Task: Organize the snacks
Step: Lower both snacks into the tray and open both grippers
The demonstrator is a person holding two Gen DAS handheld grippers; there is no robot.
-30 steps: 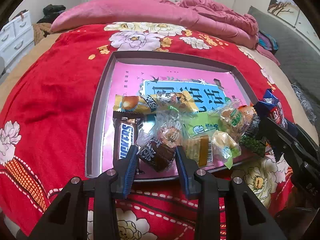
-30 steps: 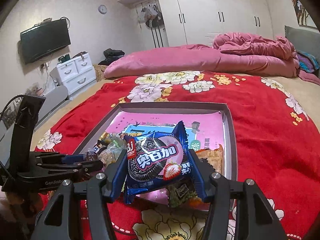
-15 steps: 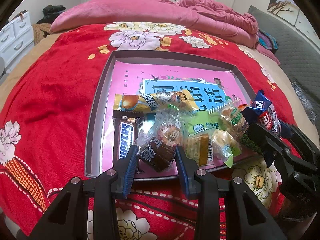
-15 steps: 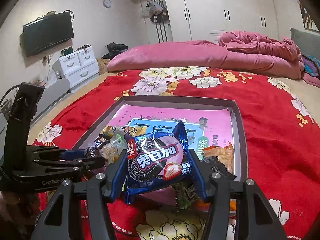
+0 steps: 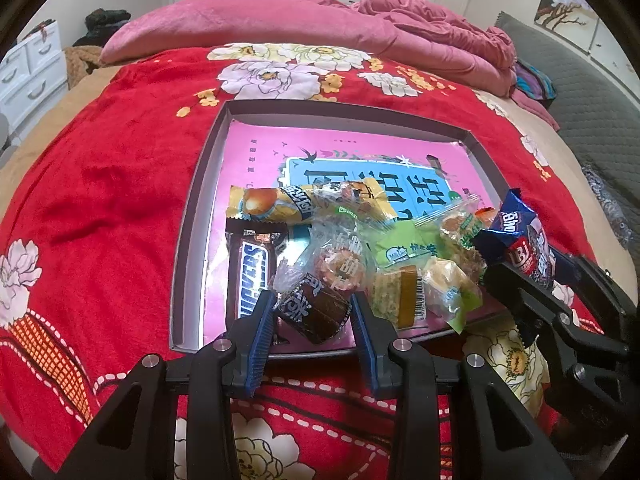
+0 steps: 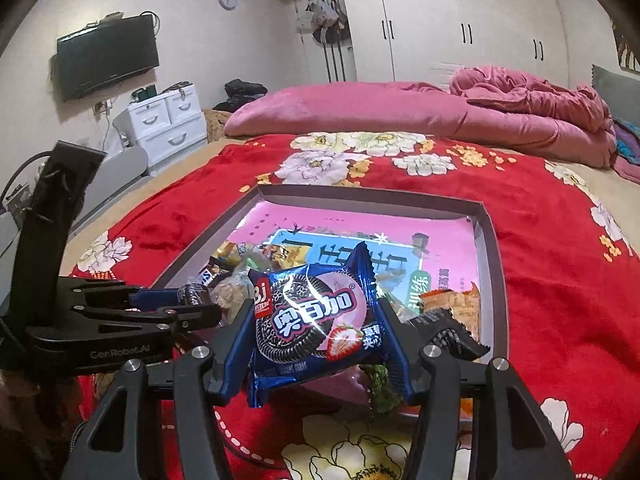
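Observation:
A shallow grey tray [image 5: 192, 216] with a pink printed floor lies on the red bed cover; it also shows in the right wrist view [image 6: 492, 248]. Several wrapped snacks are piled at its near end, among them a Snickers bar [image 5: 250, 276] and a yellow packet [image 5: 276, 206]. My left gripper [image 5: 312, 312] is shut on a small brown wrapped cake [image 5: 314, 312] at the tray's near edge. My right gripper [image 6: 316, 320] is shut on a blue cookie packet [image 6: 312, 316] and holds it above the tray's near right corner; the packet also shows in the left wrist view [image 5: 524, 248].
The red floral bed cover [image 5: 112, 168] surrounds the tray. A pink duvet [image 5: 280, 20] is heaped at the far end. White drawers [image 6: 164, 124] and a wall TV [image 6: 106, 56] stand to the left. A grey sofa [image 5: 592, 104] is on the right.
My right gripper has carried the blue cookie packet up and inward toward the tray's near right corner. My left gripper has stayed in place, holding the brown cake.

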